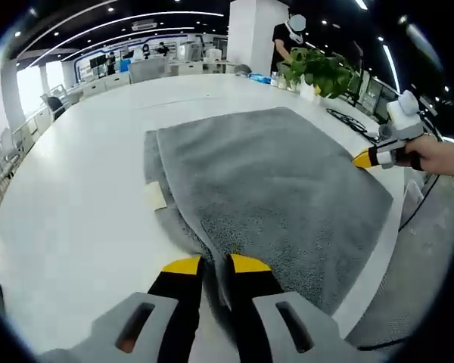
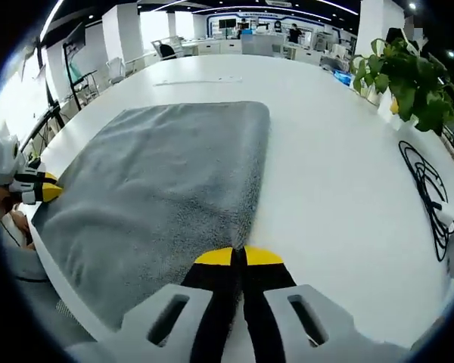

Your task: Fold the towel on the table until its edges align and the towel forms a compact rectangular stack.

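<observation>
Bright, even light from long ceiling strips (image 1: 129, 19) fills the hall, and daylight from the windows (image 1: 26, 87) burns out to plain white at the far side in the left gripper view. The white table (image 2: 333, 166) reflects a soft sheen without hard glare. Shadows are faint: only a thin dark band lies under the folded edge of the grey towel (image 2: 166, 181). Fisheye distortion bends the table edge and the ceiling lines into curves. The middle of each view is sharp, while the far background and the outer parts go soft and smeared.
</observation>
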The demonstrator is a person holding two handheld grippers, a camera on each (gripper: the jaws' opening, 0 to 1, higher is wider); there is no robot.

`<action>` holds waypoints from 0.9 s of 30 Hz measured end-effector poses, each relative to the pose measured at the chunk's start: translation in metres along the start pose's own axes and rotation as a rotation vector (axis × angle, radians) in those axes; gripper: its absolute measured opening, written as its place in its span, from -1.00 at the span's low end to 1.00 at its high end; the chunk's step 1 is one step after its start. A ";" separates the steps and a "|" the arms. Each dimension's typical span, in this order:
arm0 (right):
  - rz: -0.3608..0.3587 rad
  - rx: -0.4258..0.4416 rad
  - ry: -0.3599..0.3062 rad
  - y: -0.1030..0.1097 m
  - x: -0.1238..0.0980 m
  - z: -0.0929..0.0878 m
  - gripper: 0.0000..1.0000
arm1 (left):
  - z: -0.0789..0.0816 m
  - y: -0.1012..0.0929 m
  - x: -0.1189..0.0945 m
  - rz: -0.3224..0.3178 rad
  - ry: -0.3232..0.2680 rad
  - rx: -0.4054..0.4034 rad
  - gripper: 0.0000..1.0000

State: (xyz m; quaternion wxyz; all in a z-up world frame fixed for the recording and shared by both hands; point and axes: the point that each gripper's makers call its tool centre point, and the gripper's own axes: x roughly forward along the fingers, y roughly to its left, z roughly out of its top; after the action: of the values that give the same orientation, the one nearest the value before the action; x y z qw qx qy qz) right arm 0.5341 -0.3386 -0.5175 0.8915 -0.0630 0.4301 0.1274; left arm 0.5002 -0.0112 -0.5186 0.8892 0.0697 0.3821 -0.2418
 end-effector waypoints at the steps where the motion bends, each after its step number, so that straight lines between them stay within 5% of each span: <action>1: -0.006 0.006 0.002 -0.005 0.000 -0.002 -1.00 | 0.000 -0.002 0.002 -0.006 -0.003 -0.002 -0.74; 19: -0.012 -0.084 0.029 -0.009 -0.007 -0.003 -0.96 | 0.002 -0.014 -0.002 -0.029 -0.015 -0.025 -0.65; 27: 0.000 -0.102 -0.005 -0.006 -0.014 0.013 -0.91 | 0.002 -0.014 -0.013 -0.041 -0.025 -0.021 -0.54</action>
State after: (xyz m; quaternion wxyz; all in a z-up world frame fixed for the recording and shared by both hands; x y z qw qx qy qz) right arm 0.5372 -0.3434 -0.4987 0.8882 -0.1079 0.4209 0.1493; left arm 0.4869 -0.0190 -0.5069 0.8894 0.0494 0.3748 -0.2568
